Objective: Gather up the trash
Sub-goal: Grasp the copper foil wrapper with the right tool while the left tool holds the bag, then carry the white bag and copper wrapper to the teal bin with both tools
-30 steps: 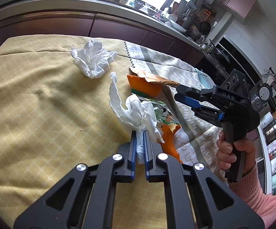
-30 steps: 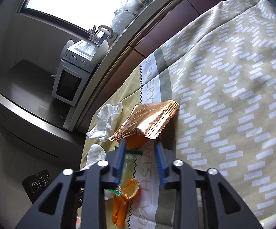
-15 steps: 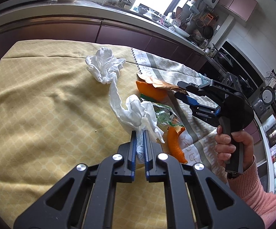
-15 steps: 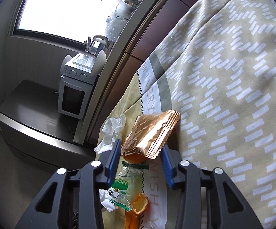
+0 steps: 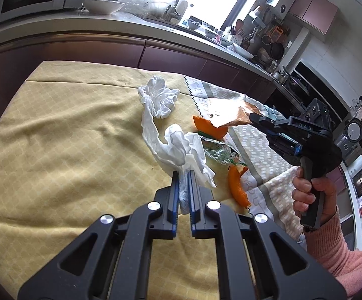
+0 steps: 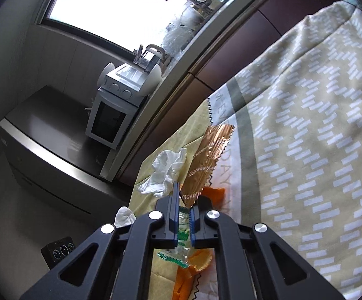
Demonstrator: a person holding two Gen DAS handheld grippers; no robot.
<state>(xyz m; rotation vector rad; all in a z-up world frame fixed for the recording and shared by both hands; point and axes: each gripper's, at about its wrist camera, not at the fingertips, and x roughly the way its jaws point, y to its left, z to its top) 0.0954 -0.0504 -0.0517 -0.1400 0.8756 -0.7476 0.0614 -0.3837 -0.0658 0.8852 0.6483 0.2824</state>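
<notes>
Wrapper (image 6: 207, 161) now lifted, apparently between right fingers (image 6: 174, 200)

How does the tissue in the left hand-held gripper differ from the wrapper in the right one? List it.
1. The tissue is white, soft and crumpled; the wrapper is shiny copper foil, flat.
2. The tissue trails to the tablecloth; the wrapper sticks out stiffly.

Both are pinched at one end.

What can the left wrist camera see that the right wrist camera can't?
Only the left wrist view shows the person's hand holding the right gripper, and the left gripper shut on a white tissue. Only the right wrist view shows the dark fridge under the microwave. Both show the copper foil wrapper pinched in the right gripper, the orange peel, the green wrapper and the yellow tablecloth.
</notes>
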